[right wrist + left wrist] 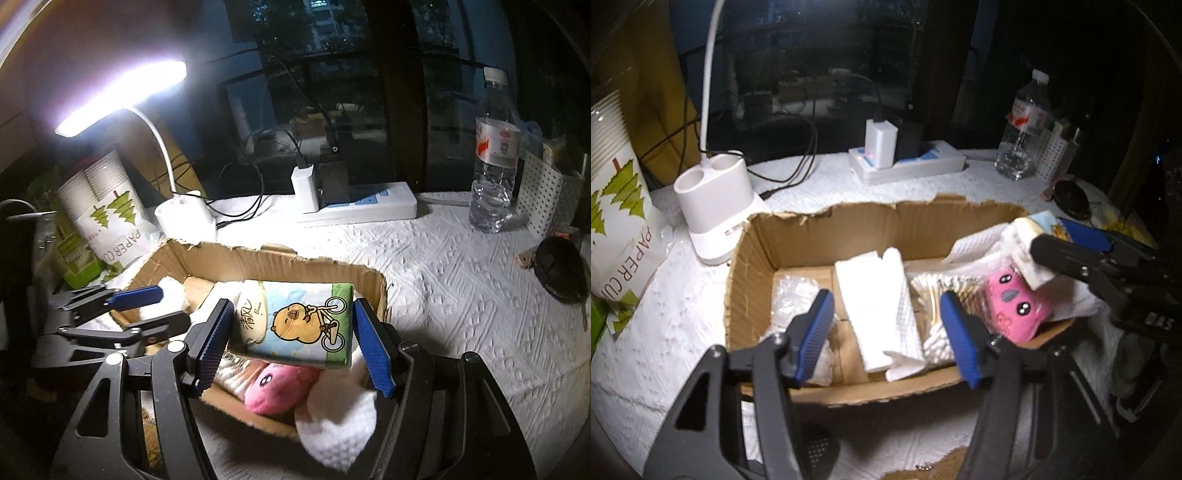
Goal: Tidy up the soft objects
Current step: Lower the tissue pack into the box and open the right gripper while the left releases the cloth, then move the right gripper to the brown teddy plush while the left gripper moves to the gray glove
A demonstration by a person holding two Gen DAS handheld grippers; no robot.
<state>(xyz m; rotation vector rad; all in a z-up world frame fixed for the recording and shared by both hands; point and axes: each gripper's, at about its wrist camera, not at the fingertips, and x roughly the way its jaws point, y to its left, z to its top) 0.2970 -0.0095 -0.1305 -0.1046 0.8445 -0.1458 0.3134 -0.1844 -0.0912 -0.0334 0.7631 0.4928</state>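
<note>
A torn cardboard box [886,216] holds a folded white paper towel [875,302], a crinkled clear bag [794,299], a bundle of white-tipped sticks [938,299] and a pink plush toy [1015,306]. My left gripper [888,336] hangs open over the box's near side, with nothing pressed between its pads. My right gripper [291,347] is shut on a tissue pack [295,325] printed with a bear on a bicycle. It holds the pack above the pink plush toy [277,387] and a white cloth [332,424] at the box's right end.
Behind the box stand a white lamp base [713,195], a sleeve of paper cups [617,206], a power strip [908,162] with chargers and cables, and a water bottle [1023,129]. A black round object [561,269] and a white perforated holder [543,195] sit far right.
</note>
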